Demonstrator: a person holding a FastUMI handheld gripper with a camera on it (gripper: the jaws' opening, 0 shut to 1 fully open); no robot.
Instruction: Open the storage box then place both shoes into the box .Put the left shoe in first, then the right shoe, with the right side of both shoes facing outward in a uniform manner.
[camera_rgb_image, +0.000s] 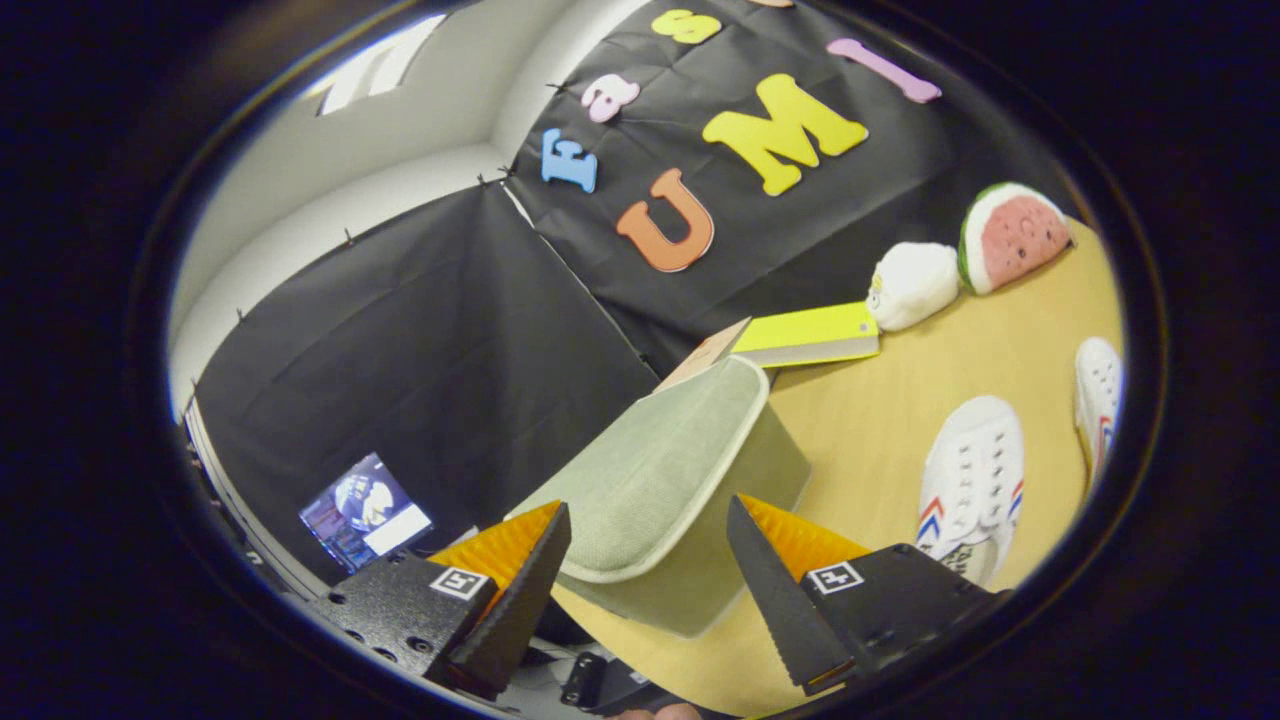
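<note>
Between the fingers (648, 545) of the gripper, which are spread wide and press on nothing, the storage box (670, 490) is seen, a pale green fabric box with a light rim. Its lid is shut, and the box is viewed tilted because of the camera's own lean. The box is set on a light wooden surface (870, 420). Beyond the box, a yellow-green flat board (810, 333) is laid on the surface close to the black cloth wall, with a tan card (705, 360) just beside it. Near the board, a white plush toy (912, 285) and a plush watermelon slice (1015, 235) are placed side by side against the wall. To the right of the box, well apart from it, two white shoes with red and blue stripes are laid on the surface: one shoe (970, 485) nearer the right finger, the second shoe (1098, 395) farther off. Left of the fingers, a small lit screen (365, 512) is seen low against the cloth.
</note>
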